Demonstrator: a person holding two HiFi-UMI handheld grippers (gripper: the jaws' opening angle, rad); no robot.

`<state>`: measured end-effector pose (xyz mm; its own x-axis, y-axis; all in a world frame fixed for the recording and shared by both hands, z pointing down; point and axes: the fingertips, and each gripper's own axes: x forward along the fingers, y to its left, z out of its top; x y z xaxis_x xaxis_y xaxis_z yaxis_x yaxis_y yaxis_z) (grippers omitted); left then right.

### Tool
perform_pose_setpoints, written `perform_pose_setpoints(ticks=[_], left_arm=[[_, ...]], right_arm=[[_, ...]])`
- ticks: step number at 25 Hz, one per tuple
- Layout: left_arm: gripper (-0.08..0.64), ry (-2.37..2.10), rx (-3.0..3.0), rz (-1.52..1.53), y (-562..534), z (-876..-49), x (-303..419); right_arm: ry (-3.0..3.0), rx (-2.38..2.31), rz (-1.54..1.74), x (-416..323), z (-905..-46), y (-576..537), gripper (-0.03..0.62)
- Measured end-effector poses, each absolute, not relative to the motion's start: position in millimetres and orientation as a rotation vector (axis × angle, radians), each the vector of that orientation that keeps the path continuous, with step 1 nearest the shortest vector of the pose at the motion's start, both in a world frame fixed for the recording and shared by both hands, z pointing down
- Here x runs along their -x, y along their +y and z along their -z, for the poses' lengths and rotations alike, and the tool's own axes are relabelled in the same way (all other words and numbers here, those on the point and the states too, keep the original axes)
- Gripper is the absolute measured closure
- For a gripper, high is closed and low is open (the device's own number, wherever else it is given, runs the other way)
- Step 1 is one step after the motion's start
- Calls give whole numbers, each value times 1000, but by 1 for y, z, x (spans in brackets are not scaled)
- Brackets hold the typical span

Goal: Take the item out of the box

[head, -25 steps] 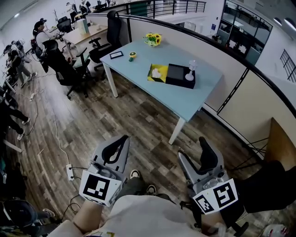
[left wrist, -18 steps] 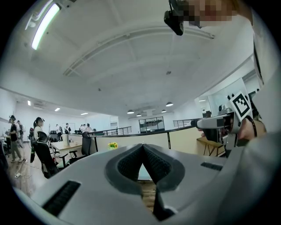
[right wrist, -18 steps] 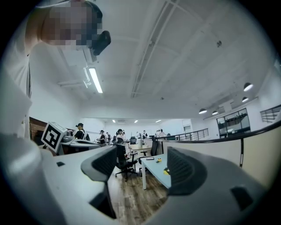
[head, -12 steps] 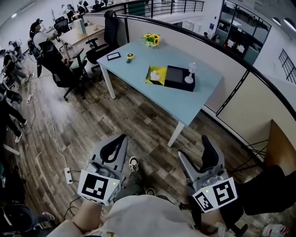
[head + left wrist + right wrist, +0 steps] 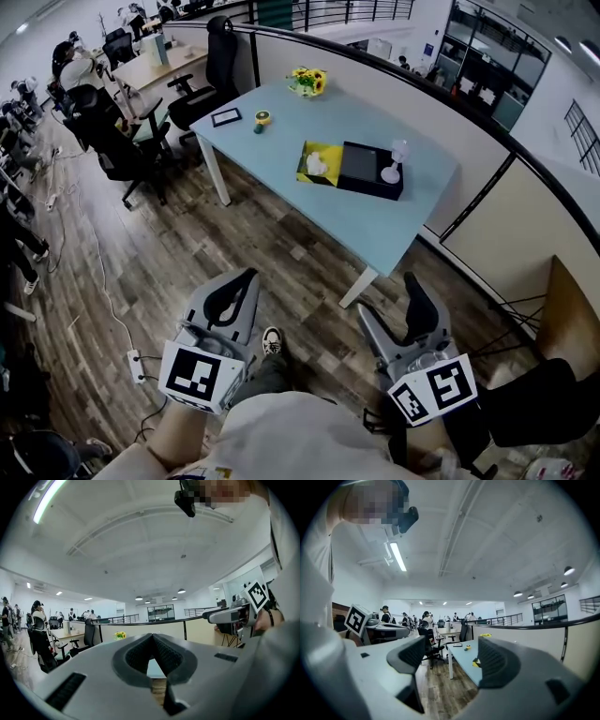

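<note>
A black box (image 5: 370, 169) with a yellow open half (image 5: 322, 163) lies on the light blue table (image 5: 309, 112), with a white item (image 5: 316, 165) in the yellow half. A small white object (image 5: 394, 161) stands on the black half. Both grippers hang level over the wooden floor, well short of the table. My left gripper (image 5: 247, 278) (image 5: 152, 636) is shut, its tips touching, with nothing in it. My right gripper (image 5: 386, 298) (image 5: 452, 653) is open; its jaws have just been opening, with nothing between them. In the right gripper view the table (image 5: 464, 660) and box (image 5: 476, 663) lie ahead.
Yellow flowers (image 5: 309, 80), a small yellow-green object (image 5: 262, 118) and a dark tablet (image 5: 226, 116) sit on the table's far end. Office chairs (image 5: 117, 141) stand at left with people at desks beyond. A partition (image 5: 469, 150) runs behind the table. A power strip (image 5: 131, 361) lies on the floor.
The table and box have come nearer and sit lower in the head view. A shoe has stepped forward between the grippers. Both grippers keep their places in the picture.
</note>
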<state>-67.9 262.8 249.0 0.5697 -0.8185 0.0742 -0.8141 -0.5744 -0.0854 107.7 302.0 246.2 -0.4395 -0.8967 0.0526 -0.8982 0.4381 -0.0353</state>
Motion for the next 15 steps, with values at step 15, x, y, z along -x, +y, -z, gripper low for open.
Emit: perform_pose_setpoints(ticks=[15], left_arm=[[557,1367,2825,182,89,-256,128]], right_arm=[[-2558,-1670,-167,-40,-259,120,247]])
